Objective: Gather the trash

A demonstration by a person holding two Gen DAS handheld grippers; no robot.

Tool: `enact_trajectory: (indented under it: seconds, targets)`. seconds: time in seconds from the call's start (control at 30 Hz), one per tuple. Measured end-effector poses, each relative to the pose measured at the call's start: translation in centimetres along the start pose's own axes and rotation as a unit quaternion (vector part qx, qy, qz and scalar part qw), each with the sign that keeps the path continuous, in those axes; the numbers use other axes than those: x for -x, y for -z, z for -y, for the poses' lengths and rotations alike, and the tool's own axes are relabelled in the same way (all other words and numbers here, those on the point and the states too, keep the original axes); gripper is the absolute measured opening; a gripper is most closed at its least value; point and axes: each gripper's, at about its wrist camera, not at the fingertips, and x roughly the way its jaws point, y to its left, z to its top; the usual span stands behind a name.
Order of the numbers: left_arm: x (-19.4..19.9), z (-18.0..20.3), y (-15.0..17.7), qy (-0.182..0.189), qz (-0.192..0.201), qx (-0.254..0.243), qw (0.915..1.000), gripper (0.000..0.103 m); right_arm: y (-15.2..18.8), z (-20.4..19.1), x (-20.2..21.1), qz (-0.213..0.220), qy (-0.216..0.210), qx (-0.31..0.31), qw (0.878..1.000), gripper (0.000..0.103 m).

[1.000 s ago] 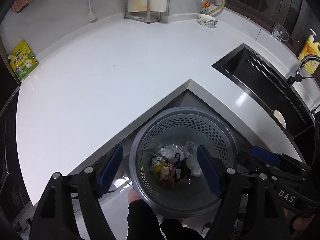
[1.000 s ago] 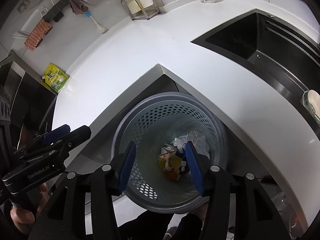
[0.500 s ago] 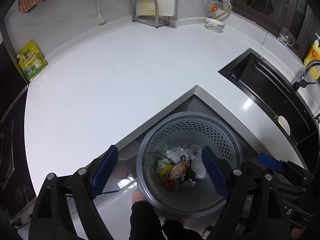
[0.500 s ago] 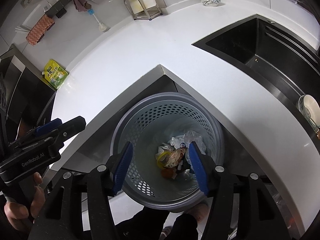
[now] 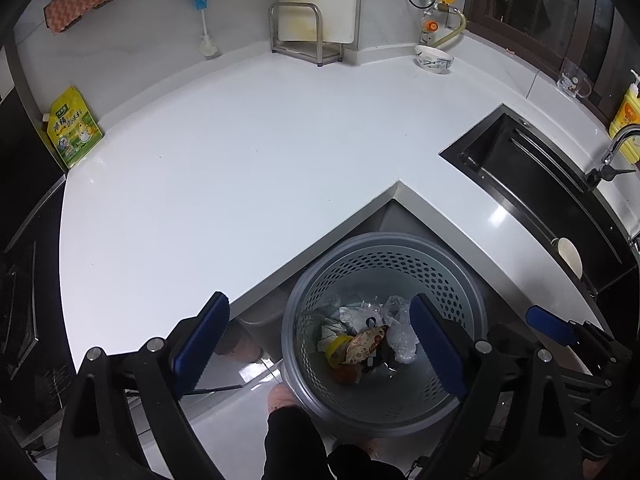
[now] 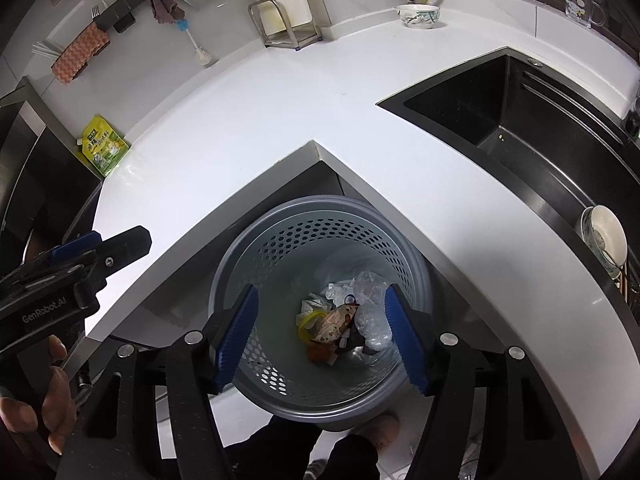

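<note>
Grey perforated plastic bin (image 5: pixel 384 248) sits below both spread-wide, empty grippers, left gripper (image 5: pixel 320 344) and right gripper (image 6: pixel 320 332); crumpled wrappers and plastic trash (image 6: pixel 344 320) lie at its bottom, white counter (image 5: pixel 240 160) beyond.

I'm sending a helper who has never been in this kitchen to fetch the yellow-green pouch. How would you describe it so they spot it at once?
Start at the white L-shaped counter and follow it away from the black sink to its far left end. There a flat pouch leans against the wall. It is the only yellow-green printed packet on the counter.
</note>
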Motion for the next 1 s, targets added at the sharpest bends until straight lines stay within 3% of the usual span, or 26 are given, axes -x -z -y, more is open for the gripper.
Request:
enact_trajectory:
  seconds: [1.0]
  targets:
    - [0.92, -0.27, -0.35, -0.015, 0.01, -0.004, 0.9998, 0.095, -0.34, 0.1, 0.91, 0.011, 0.008, -0.003, 1.0, 0.064]
